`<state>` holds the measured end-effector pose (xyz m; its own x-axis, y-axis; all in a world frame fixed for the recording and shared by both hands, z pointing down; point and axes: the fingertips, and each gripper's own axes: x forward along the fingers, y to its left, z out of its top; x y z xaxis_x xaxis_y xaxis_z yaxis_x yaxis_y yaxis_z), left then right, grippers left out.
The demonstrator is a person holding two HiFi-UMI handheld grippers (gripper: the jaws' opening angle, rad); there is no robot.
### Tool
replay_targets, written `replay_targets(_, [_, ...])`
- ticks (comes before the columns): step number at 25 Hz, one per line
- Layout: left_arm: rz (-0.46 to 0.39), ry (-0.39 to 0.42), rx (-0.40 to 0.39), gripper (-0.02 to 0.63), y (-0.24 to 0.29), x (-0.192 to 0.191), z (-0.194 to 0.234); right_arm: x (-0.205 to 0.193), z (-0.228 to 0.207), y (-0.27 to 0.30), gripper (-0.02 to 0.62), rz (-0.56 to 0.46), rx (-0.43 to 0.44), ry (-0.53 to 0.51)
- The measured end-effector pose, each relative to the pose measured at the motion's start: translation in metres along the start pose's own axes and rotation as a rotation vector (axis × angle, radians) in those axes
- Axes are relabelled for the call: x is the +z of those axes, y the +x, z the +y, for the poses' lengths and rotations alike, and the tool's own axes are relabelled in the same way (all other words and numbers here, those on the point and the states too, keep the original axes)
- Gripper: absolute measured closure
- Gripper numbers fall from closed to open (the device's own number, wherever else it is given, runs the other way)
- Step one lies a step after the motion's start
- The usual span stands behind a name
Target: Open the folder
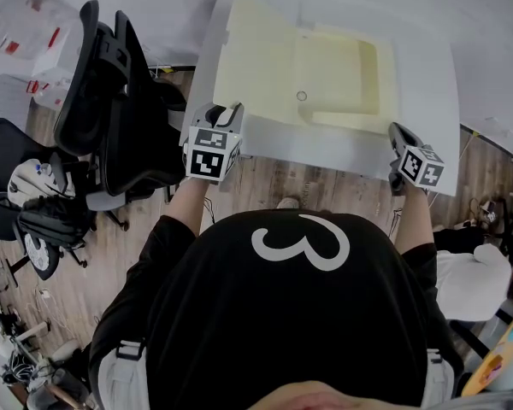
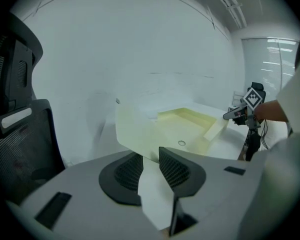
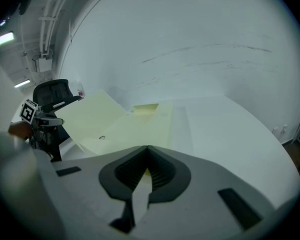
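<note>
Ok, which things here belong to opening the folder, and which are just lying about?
In the job: pale yellow card folder on the white table; left hand-held gripper, open; right hand-held gripper, shut on its edge.
Just about: black mesh office chairs.

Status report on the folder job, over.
Left gripper open at the cover edge. Right gripper shut on folder, near corner. Folder open, cover lying to left. Chairs left of table, off the folder.

White table point(image 1: 423, 101) on wood floor point(image 1: 274, 179), blk mesh chairs point(image 1: 111, 92) beside it, white wall point(image 2: 140, 44) behind.
</note>
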<state>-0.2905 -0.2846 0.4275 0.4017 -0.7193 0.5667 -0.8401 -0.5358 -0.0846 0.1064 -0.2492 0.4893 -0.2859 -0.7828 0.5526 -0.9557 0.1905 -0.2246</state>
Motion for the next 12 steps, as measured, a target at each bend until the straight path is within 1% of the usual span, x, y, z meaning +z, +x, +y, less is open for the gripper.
replay_targets(2, [0.011,-0.011,0.006,0.514,0.003,-0.007,0.005,0.0,0.0,0.0,0.572,-0.003,-0.005,-0.005])
replay_targets(7, [0.034,-0.07,0.008,0.509,0.01,-0.024,0.016,0.0,0.001,0.0,0.572,-0.005,-0.008,-0.005])
replay_targets(12, [0.044,-0.126,-0.007,0.506,0.016,-0.036,0.024,0.0,0.001,0.0,0.572,-0.009,-0.019,-0.005])
